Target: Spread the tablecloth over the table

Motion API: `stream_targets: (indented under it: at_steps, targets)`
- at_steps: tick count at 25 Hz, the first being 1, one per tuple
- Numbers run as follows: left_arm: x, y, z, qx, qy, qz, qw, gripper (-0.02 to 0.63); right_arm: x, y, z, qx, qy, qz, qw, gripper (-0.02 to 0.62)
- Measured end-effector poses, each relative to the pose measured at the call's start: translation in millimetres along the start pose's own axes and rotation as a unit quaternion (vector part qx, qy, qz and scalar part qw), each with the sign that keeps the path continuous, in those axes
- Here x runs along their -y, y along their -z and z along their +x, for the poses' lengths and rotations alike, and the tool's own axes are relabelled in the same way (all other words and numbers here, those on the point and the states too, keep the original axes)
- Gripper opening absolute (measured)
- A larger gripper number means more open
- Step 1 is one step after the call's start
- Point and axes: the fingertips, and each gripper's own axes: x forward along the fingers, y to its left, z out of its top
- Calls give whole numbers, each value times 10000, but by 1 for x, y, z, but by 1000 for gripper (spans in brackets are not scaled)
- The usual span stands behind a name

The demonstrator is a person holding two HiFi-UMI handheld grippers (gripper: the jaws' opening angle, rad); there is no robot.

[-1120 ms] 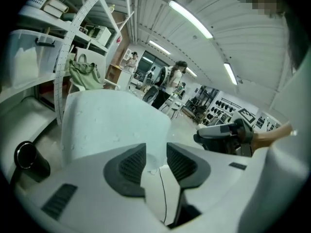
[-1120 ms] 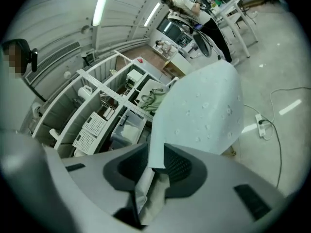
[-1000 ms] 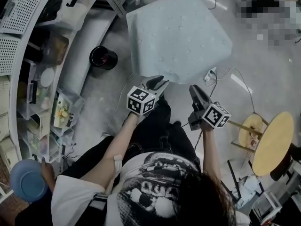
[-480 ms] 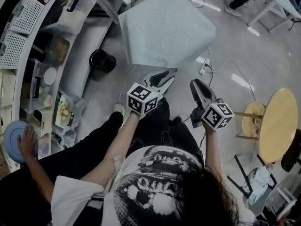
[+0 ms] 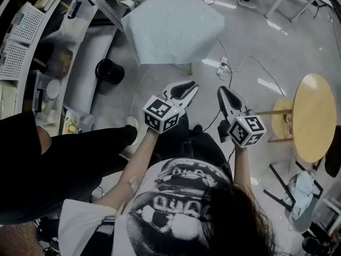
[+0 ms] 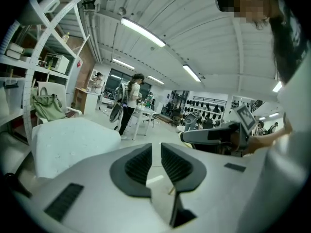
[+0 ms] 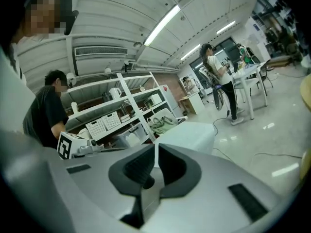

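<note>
The pale tablecloth (image 5: pixel 173 25) lies draped over the counter it hides, ahead of both claws and well apart from them. The left claw (image 5: pixel 191 85) has just been closing to a narrow gap and is empty. The right claw (image 5: pixel 221 91) has closed nearly together, also empty.

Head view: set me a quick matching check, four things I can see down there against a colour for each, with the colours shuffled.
Things:
1 tablecloth
2 bucket
3 round tabletop
4 power strip

Colours:
A black
B white
C pale blue-green
D yellow

Pairs: 1-C; 2-A; 3-D; 4-B
</note>
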Motion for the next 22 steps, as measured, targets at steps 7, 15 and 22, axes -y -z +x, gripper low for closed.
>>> stream_targets:
  at_steps: [7, 15, 22]
  targets:
    - [31, 2, -10, -5, 91, 246, 9997, 27, -6, -1, -31, 155, 146, -230, 9995, -12]
    - [49, 6, -21, 30, 104, 330, 9994, 12, -21, 0, -36, 180, 43, -547, 9983, -11]
    - [47, 12, -37, 78, -88, 144, 9998, 12, -31, 6, -38, 62, -40, -684, 9976, -5]
